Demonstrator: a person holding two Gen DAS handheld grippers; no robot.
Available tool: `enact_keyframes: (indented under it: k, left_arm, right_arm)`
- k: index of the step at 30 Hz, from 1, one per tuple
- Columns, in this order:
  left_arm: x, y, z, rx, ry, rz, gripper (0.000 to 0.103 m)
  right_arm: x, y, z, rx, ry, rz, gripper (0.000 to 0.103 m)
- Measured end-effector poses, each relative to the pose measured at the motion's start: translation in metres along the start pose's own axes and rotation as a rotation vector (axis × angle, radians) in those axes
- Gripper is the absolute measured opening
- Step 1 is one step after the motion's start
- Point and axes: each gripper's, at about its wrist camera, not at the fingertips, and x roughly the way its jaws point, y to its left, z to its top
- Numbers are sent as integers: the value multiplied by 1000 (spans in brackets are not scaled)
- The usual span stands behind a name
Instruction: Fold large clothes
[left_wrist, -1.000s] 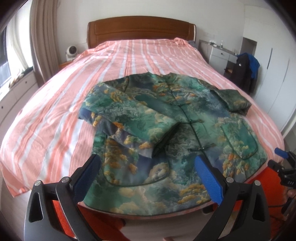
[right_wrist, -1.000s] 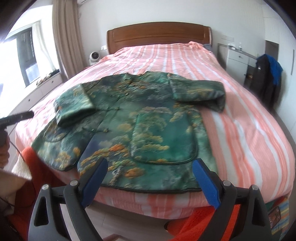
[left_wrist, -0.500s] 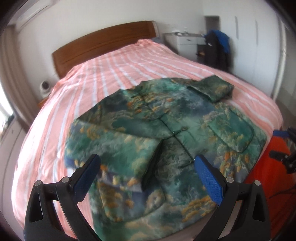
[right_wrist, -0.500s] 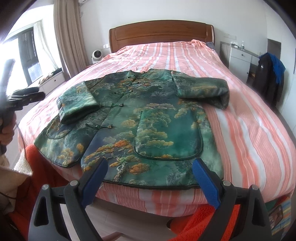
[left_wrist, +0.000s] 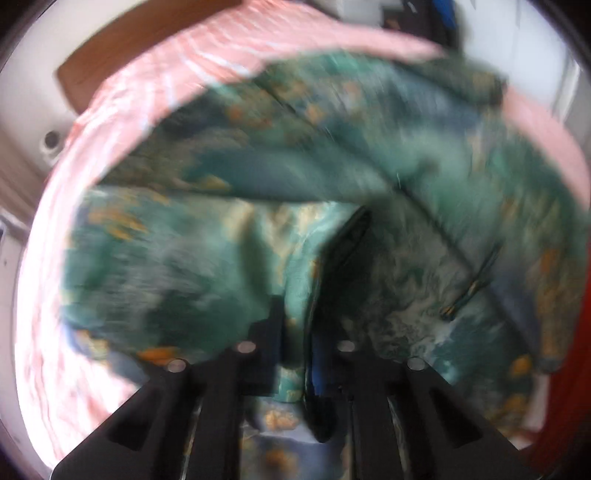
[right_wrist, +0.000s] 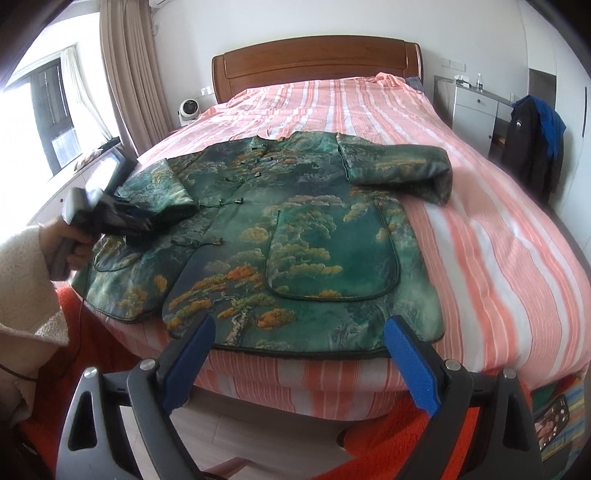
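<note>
Bed (right_wrist: 498, 236), salmon-and-white striped sheet, wooden headboard (right_wrist: 317, 59) at the far end. Curtain (right_wrist: 129, 74) and window to the left, white cabinet (right_wrist: 472, 107) to the right with a dark coat (right_wrist: 528, 147) hanging beside it.

Your jacket (right_wrist: 295, 221), green brocade with gold tree pattern, lies face up on the near half of the bed, hem close to the foot edge, collar toward the headboard. Frog buttons run down the front. Patch pocket (right_wrist: 332, 254) on the near right panel. Right sleeve (right_wrist: 399, 166) is folded across at shoulder level, cuff end doubled over near the bed's right side.

Left sleeve (right_wrist: 159, 184) lies folded over the left front. Your left tongs (right_wrist: 129, 221) sit at its cuff end, your left hand (right_wrist: 70, 243) on the grip, cream cuff at the wrist. Left wrist view is heavily motion-blurred, but the two fingers stand close together with a fold of green fabric (left_wrist: 295, 295) pinched between them.

Your right tongs (right_wrist: 299, 354) hang off the foot of the bed, blue pads wide apart, nothing between them, just short of the jacket hem.

Small white fan (right_wrist: 188, 110) beside the headboard.
</note>
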Motion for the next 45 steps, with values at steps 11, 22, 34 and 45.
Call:
enact_keyframes:
  k: [11, 22, 34, 45]
  left_arm:
    - [-115, 319, -134, -849, -181, 401, 21]
    - [-84, 338, -255, -1125, 26, 542, 79]
    - [-98, 201, -204, -940, -17, 445, 79]
    - [-101, 138, -108, -766, -178, 248, 86]
  right_arm:
    - [5, -15, 16, 6, -8, -14, 92]
    - [105, -64, 150, -265, 65, -149, 92]
    - [197, -111, 215, -155, 38, -316, 9]
    - [28, -399, 146, 396, 24, -766, 29]
